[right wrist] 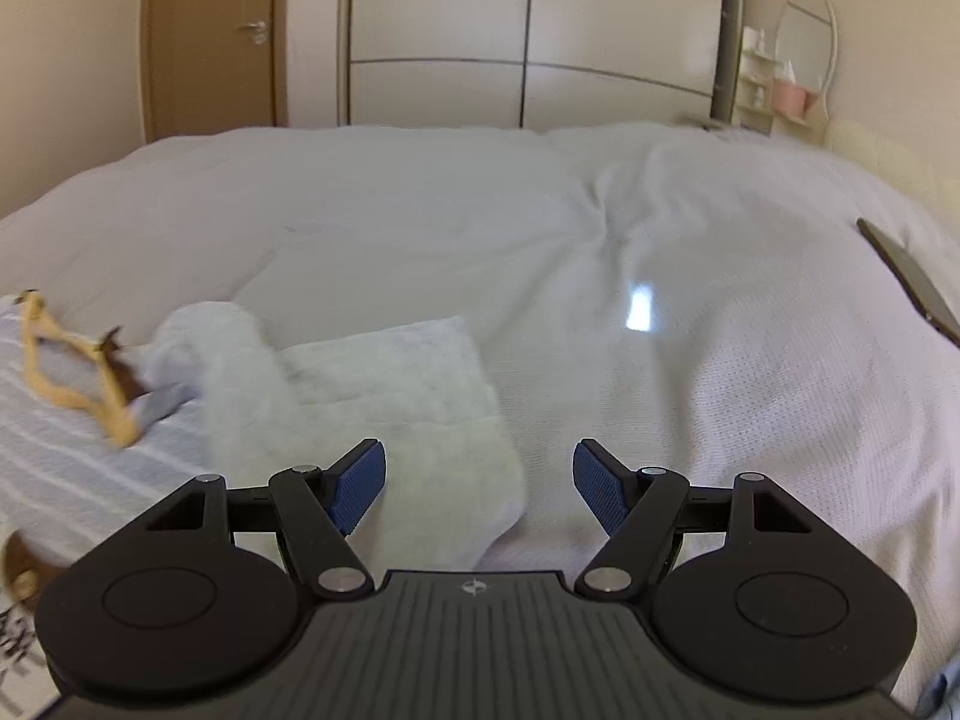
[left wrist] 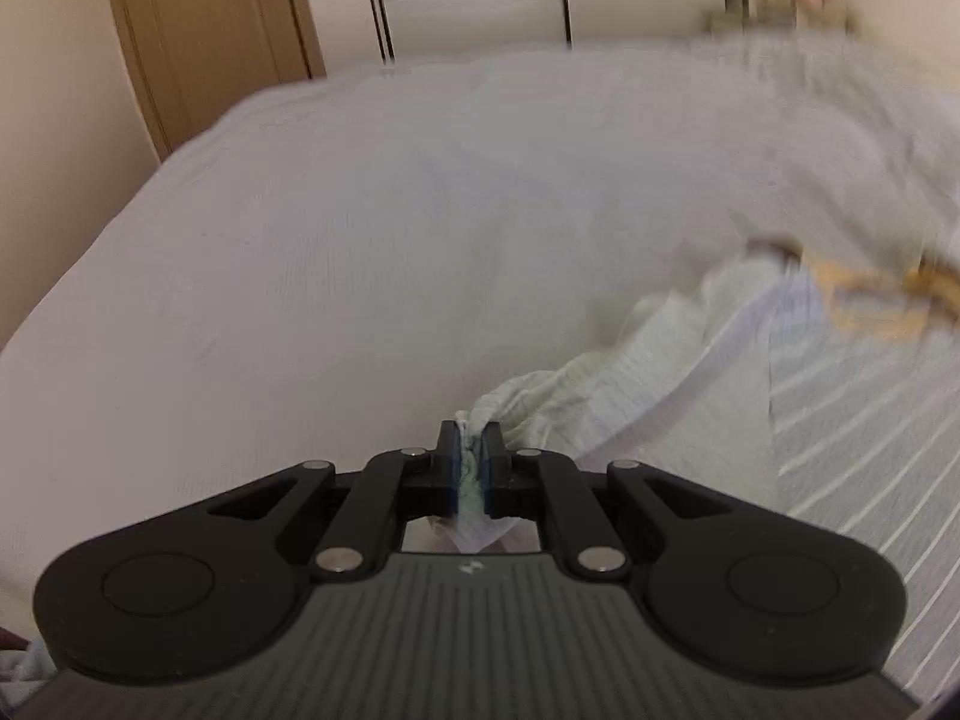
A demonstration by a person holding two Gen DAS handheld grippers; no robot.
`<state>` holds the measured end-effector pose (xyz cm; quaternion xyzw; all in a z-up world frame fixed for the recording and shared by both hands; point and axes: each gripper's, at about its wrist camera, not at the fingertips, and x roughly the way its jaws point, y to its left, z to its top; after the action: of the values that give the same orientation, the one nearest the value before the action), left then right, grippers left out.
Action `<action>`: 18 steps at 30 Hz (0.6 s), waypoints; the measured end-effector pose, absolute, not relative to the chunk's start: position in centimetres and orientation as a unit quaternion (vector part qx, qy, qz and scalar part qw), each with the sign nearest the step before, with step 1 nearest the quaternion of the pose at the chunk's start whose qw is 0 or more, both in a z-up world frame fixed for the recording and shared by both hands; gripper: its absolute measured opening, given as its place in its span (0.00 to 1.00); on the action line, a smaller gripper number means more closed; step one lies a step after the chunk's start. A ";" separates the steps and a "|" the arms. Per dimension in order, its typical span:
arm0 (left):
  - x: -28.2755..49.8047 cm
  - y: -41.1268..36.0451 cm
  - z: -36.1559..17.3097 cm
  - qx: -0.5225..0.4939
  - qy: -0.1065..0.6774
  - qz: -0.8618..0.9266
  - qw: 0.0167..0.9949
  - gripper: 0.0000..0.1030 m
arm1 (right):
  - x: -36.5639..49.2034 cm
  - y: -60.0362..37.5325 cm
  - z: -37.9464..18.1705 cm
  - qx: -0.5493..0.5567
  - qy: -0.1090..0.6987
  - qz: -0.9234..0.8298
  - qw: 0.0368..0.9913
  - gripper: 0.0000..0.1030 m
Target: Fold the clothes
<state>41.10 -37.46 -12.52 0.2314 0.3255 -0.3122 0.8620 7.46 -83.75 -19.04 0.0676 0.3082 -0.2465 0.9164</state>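
A pale, faintly striped garment (left wrist: pixel 636 372) stretches from the right down to my left gripper (left wrist: pixel 471 450), which is shut on its bunched edge. In the right wrist view the same garment (right wrist: pixel 396 396) lies partly folded on the bed, its left part lifted and blurred. My right gripper (right wrist: pixel 479 483) is open and empty, just above the garment's near corner. A grey garment with white stripes (left wrist: pixel 870 438) lies at the right in the left wrist view and shows at the left of the right wrist view (right wrist: pixel 66 456), with a wooden hanger (right wrist: pixel 72 372) on it.
The white bedspread (right wrist: pixel 720 360) covers the bed. A dark flat object (right wrist: pixel 912 282) lies at its right edge. A wardrobe (right wrist: pixel 528 30) and a brown door (right wrist: pixel 210 36) stand behind the bed. A mirror and shelf (right wrist: pixel 798 54) are at the back right.
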 end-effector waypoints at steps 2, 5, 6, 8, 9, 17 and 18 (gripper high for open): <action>40.8 -37.5 -13.1 0.245 0.322 -0.308 0.861 0.06 | 8.5 -84.8 -19.5 0.078 0.319 -0.236 0.915 0.69; 40.3 -37.4 -13.8 0.261 0.314 -0.302 0.861 0.06 | 9.9 -85.9 -20.1 0.095 0.330 -0.222 0.913 0.69; 40.2 -37.4 -14.0 0.265 0.313 -0.301 0.861 0.06 | 10.3 -86.1 -20.2 0.098 0.333 -0.219 0.912 0.63; 40.1 -37.4 -13.9 0.272 0.307 -0.300 0.861 0.06 | 10.9 -86.1 -20.5 0.097 0.347 -0.206 0.910 0.26; 39.8 -37.3 -13.8 0.272 0.303 -0.299 0.863 0.06 | 10.9 -85.9 -20.3 0.088 0.350 -0.201 0.911 0.00; 38.1 -36.3 -12.5 0.279 0.284 -0.296 0.868 0.14 | 7.3 -82.3 -16.3 -0.054 0.288 -0.342 0.893 0.24; 38.0 -36.2 -12.3 0.278 0.284 -0.292 0.870 0.16 | 7.1 -82.6 -16.3 -0.047 0.298 -0.342 0.890 0.33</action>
<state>37.98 -36.21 -12.31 0.2777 0.2840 -0.2924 0.8699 7.12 -82.64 -16.28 -0.0469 0.2984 -0.3420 0.8898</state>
